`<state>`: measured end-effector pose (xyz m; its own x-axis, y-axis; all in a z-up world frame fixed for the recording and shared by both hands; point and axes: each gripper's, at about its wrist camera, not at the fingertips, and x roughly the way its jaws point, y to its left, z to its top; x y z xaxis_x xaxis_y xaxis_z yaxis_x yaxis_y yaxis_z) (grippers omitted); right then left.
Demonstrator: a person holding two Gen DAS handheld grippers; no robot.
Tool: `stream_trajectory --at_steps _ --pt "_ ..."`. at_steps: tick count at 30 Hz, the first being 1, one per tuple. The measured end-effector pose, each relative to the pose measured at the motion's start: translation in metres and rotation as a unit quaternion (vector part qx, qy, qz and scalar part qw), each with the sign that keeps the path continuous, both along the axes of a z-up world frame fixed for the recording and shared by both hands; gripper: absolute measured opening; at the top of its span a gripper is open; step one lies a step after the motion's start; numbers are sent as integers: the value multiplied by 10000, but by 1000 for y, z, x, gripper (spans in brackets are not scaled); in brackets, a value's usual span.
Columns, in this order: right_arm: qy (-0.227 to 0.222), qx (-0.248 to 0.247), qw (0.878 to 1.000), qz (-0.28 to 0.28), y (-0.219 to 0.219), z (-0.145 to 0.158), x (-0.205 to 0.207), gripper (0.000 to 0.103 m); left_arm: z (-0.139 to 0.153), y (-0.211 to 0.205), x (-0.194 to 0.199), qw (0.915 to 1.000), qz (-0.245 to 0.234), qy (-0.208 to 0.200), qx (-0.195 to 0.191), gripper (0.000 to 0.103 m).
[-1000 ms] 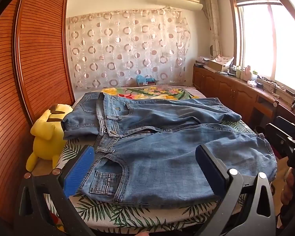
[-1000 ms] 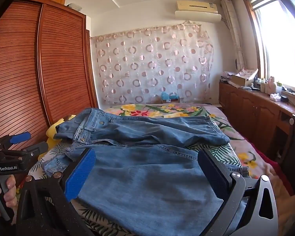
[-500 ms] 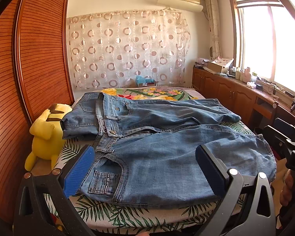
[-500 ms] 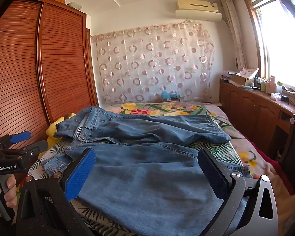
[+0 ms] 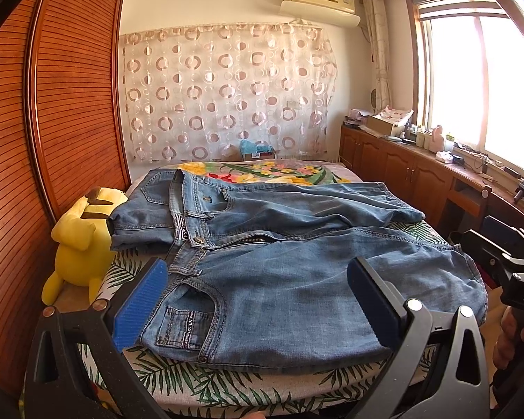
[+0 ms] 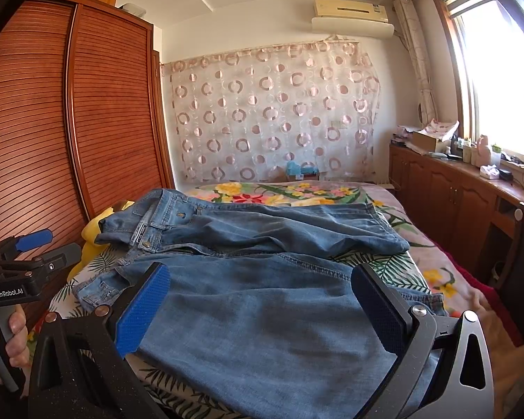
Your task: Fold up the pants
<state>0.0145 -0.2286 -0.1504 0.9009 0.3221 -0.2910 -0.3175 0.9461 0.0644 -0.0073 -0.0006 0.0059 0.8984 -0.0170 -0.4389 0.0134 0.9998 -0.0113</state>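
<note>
Blue jeans (image 5: 290,272) lie spread on the bed, waistband to the left, legs running right; the near leg's end is folded back. They also show in the right wrist view (image 6: 262,300). My left gripper (image 5: 258,300) is open and empty, hovering over the near pocket and hip. My right gripper (image 6: 262,310) is open and empty over the near leg. The right gripper's body shows at the right edge of the left wrist view (image 5: 506,265); the left gripper's body shows at the left of the right wrist view (image 6: 21,265).
The bed (image 5: 227,380) has a leaf and flower print cover. A yellow plush toy (image 5: 80,241) sits at the bed's left edge against a wooden wardrobe (image 5: 52,122). Wooden cabinets (image 5: 419,174) with clutter run under the window on the right.
Both grippers have risen or tilted slightly; the view shows more ceiling. The jeans have not moved and both grippers stay open.
</note>
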Motion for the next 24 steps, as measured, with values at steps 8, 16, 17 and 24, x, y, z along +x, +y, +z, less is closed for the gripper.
stream_trajectory --at_steps 8,16,17,24 --pt "-3 -8 10000 -17 2 0 -1 103 1 0 0 10000 1 -7 -2 103" --pt "0 -9 10000 -19 1 0 -2 103 3 -1 -1 10000 -6 -54 -15 103" --pt "4 -7 10000 -10 1 0 -1 103 3 -2 -1 10000 -4 -56 -13 103" --pt "3 -10 10000 -12 2 1 -2 103 3 -2 -1 10000 -2 -56 -13 103"
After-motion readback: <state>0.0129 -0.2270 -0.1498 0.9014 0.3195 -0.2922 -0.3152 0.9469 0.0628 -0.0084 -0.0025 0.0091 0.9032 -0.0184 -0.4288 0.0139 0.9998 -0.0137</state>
